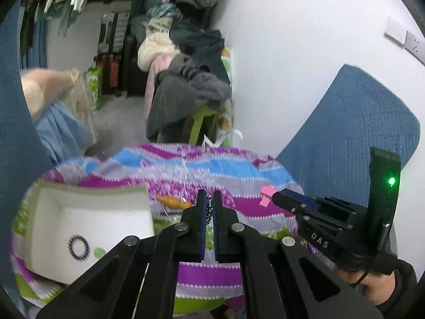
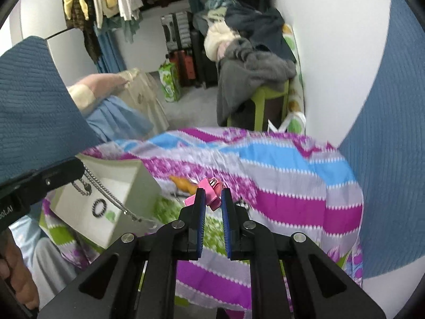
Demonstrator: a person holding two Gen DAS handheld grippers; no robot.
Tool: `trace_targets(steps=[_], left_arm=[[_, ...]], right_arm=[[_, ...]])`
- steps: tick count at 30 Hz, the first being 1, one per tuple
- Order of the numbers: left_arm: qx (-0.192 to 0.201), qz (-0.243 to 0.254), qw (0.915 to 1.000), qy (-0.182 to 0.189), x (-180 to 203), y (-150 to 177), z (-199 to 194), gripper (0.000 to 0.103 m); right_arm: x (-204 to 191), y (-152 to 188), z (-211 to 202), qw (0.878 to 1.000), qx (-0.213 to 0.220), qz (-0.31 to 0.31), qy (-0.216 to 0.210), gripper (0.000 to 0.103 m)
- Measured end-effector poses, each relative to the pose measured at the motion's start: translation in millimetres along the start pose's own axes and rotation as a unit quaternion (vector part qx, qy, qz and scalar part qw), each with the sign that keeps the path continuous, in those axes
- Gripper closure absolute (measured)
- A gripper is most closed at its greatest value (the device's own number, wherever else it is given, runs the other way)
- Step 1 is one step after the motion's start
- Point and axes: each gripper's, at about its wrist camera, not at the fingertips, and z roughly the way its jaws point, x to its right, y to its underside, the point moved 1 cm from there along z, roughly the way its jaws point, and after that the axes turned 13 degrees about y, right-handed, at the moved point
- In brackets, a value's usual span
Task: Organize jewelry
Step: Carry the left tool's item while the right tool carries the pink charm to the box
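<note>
Left gripper (image 1: 209, 199) clenched on a chain (image 2: 106, 190) hanging lengthwise downward; right gripper (image 2: 213, 199) grasps a pink clip (image 2: 211, 192).

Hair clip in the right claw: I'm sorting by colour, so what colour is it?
Pink hair clip, with a ribbed ribbon; the right wrist view shows it best.

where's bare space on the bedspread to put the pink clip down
Free: the striped bedspread right of the pink hair clip, out to the blue headboard. Crowded: left side, with the white box holding a dark bead bracelet, the hanging chain and the orange piece.
</note>
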Motion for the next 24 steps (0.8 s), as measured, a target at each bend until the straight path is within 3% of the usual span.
trace_targets(steps=[13,19,24], left_arm=[[0.038,0.028,0.9984,-0.03,-27.0,-65.1,-84.5,0.101],[0.035,0.01,0.9981,-0.051,-63.7,-59.4,-109.4,0.101],[0.021,-0.013,0.9977,-0.063,-100.0,-39.9,-113.1,0.101]], right_arm=[[-67.5,-52.8,-37.5,0.999,0.038,-0.02,-0.022,0.093],[-96.4,-55.9,-42.8,0.999,0.041,-0.021,-0.029,0.093],[-122.5,-44.4,-26.7,0.998,0.019,-0.024,-0.047,0.093]])
